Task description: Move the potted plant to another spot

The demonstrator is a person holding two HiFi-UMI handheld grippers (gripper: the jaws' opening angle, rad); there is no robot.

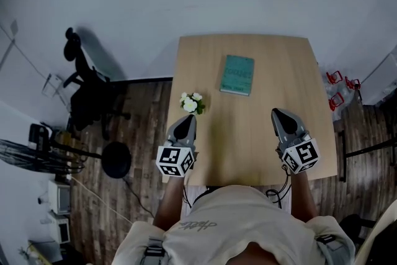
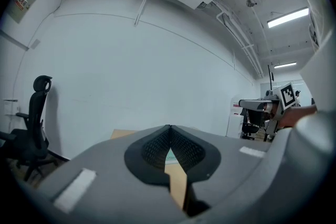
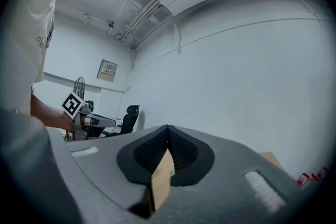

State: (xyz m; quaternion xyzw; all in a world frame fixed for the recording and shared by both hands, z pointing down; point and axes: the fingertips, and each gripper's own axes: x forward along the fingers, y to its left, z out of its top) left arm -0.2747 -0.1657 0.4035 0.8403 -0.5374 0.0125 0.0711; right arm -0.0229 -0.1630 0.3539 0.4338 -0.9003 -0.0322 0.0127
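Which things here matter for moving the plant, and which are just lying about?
For the job:
potted plant, at the table's left edge
left gripper, shut, close to it
right gripper, shut
table

Lying about:
teal book
office chair
fan

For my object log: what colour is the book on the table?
Teal, a blue-green cover. The book shows best in the head view.

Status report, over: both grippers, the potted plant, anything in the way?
Both shut, empty: left gripper just short of the potted plant, right gripper apart over the table. Plant upright at table's left edge, untouched. Nearby teal book clear of it.
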